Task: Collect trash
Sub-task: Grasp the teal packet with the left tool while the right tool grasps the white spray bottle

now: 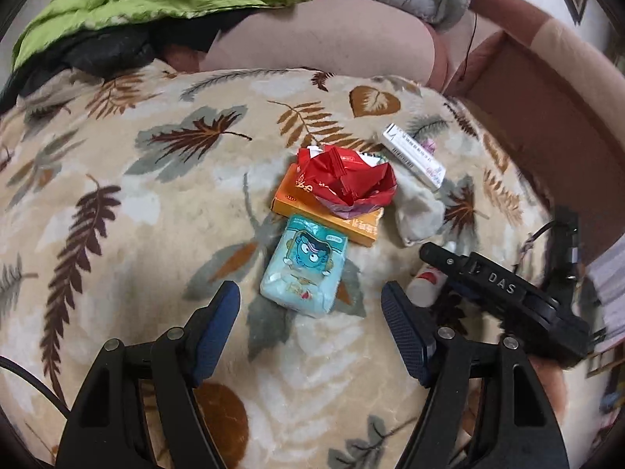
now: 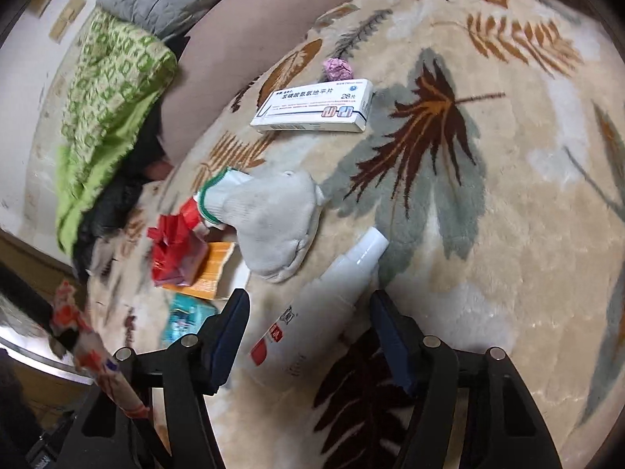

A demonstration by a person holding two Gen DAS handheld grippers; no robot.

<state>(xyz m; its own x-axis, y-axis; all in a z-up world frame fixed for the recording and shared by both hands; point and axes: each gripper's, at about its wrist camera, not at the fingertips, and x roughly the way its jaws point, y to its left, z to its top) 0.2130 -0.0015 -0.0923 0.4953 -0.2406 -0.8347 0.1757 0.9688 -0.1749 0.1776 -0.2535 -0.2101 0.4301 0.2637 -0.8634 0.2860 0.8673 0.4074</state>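
One white bottle (image 2: 328, 305) lies flat, cap up-right.

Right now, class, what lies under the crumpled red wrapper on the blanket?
The red wrapper rests on an orange box, which lies flat on the leaf-patterned blanket. The box's near edge and left end show; the rest of its top is covered, so anything there cannot be seen.
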